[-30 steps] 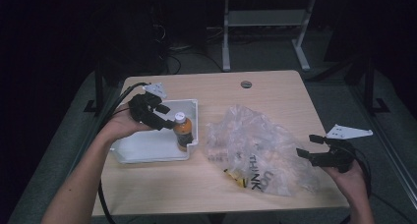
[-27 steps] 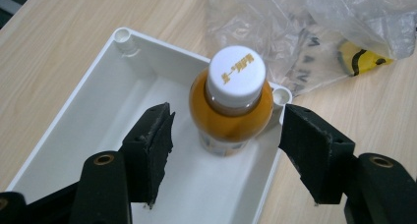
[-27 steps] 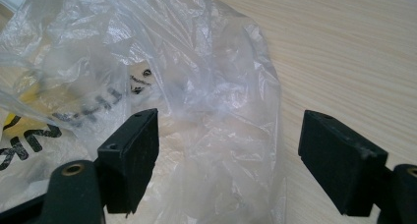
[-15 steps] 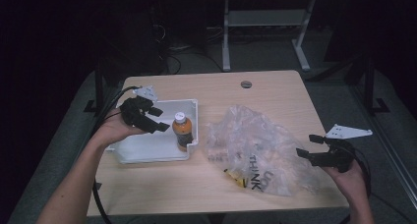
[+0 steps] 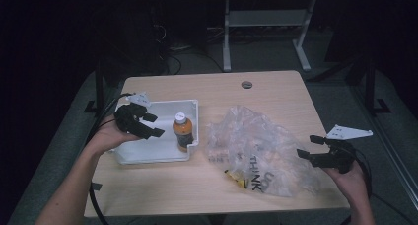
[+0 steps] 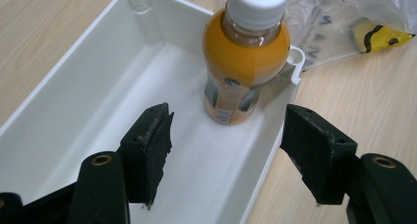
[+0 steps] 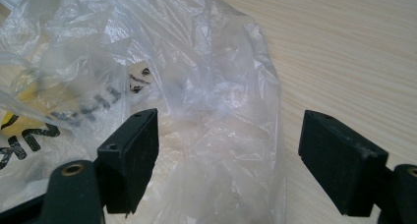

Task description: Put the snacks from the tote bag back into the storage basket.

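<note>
A small bottle of orange drink (image 5: pixel 182 131) (image 6: pixel 246 57) with a white cap stands upright in the right end of a white plastic bin (image 5: pixel 148 153) (image 6: pixel 78 101). My left gripper (image 5: pixel 154 125) (image 6: pixel 226 150) hovers over the bin's left part, open and holding nothing, its jaws pointing at the bottle. A crumpled clear plastic bag (image 5: pixel 256 148) (image 7: pixel 172 81) with black lettering lies on the table's right half. At the bag's right edge my right gripper (image 5: pixel 310 148) (image 7: pixel 226 155) is open, with the bag's film between its jaws.
The wooden table (image 5: pixel 222 89) has a round cable hole (image 5: pixel 247 84) near its far edge. Something yellow (image 5: pixel 236 179) sits inside the bag near the front. Cables trail off the table's left side. A white desk frame (image 5: pixel 261 22) stands on the floor beyond.
My left gripper has let go of the bottle, opened, and drawn back to the left over the bin. The bottle stays standing. The right gripper has not moved.
</note>
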A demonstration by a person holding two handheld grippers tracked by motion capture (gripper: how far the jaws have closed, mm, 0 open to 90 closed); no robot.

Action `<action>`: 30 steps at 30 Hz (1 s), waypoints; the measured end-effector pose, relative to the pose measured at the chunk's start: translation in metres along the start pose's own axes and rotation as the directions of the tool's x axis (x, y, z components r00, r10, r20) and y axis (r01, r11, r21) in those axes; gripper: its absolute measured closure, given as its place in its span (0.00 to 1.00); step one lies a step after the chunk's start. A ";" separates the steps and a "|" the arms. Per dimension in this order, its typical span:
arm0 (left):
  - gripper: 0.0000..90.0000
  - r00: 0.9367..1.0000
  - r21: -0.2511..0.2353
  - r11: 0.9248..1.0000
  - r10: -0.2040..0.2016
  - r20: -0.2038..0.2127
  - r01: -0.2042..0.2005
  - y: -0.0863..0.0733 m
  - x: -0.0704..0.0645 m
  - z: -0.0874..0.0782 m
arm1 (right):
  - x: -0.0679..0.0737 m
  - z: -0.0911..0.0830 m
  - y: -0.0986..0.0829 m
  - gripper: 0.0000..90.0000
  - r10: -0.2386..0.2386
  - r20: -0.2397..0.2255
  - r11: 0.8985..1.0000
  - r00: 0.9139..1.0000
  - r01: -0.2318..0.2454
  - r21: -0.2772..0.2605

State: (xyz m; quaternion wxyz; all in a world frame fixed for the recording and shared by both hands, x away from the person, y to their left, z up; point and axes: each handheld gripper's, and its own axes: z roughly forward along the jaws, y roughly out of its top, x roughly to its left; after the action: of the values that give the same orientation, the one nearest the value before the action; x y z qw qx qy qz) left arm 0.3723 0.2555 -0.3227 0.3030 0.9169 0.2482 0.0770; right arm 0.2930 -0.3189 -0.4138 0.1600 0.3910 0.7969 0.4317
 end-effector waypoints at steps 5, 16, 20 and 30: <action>0.38 1.000 -0.015 1.000 -0.019 -0.003 0.019 -0.008 0.000 0.000 | 0.000 0.000 0.000 0.25 -0.001 0.002 1.000 1.000 0.001 0.001; 0.38 0.999 -0.031 0.999 -0.041 -0.008 0.041 -0.021 -0.001 0.000 | 0.000 0.000 0.000 0.25 -0.002 0.002 1.000 1.000 0.002 0.002; 0.38 0.999 -0.032 0.998 -0.051 -0.008 0.051 -0.028 -0.002 0.001 | 0.000 0.001 0.000 0.25 -0.002 0.001 1.000 1.000 0.002 0.006; 0.38 0.997 -0.054 0.995 -0.081 -0.007 0.081 -0.045 -0.003 0.003 | 0.001 0.002 0.001 0.25 -0.003 -0.002 1.000 1.000 0.003 0.009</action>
State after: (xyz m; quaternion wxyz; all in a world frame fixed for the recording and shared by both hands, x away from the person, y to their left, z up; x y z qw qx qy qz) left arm 0.3524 0.2839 -0.3518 0.3291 0.8973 0.2844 0.0755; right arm 0.2938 -0.3163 -0.4144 0.1582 0.3903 0.7996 0.4282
